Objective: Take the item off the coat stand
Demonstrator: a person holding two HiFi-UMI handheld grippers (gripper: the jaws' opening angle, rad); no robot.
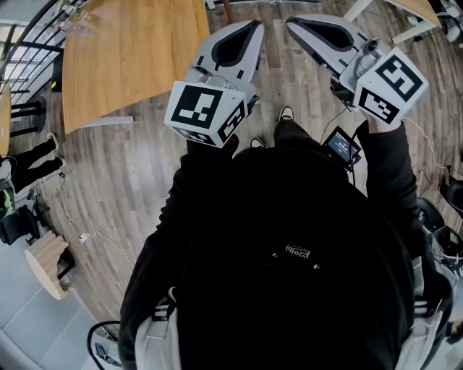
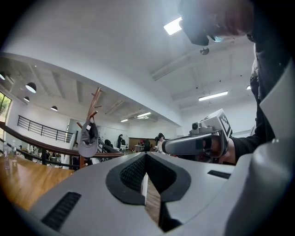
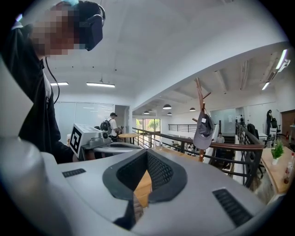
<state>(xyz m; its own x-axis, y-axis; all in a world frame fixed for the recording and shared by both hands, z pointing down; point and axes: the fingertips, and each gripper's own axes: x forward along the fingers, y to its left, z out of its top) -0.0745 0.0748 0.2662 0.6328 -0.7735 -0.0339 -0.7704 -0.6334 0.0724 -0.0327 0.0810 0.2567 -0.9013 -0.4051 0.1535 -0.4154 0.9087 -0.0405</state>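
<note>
A grey cap (image 2: 87, 139) hangs on a wooden coat stand (image 2: 94, 99), far off to the left in the left gripper view. In the right gripper view the same cap (image 3: 203, 131) and coat stand (image 3: 199, 92) appear to the right, beyond a railing. My left gripper (image 2: 146, 155) is shut with nothing between its jaws. My right gripper (image 3: 147, 151) is shut and empty too. In the head view the left gripper (image 1: 253, 24) and the right gripper (image 1: 291, 22) are held side by side in front of the person's chest, well short of the stand.
A wooden table (image 1: 130, 50) lies ahead on the left over plank flooring. A dark railing (image 3: 184, 138) runs between me and the stand. People stand in the background. A potted plant (image 3: 277, 150) sits on a table at the right. A small round stool (image 1: 47, 264) stands at the lower left.
</note>
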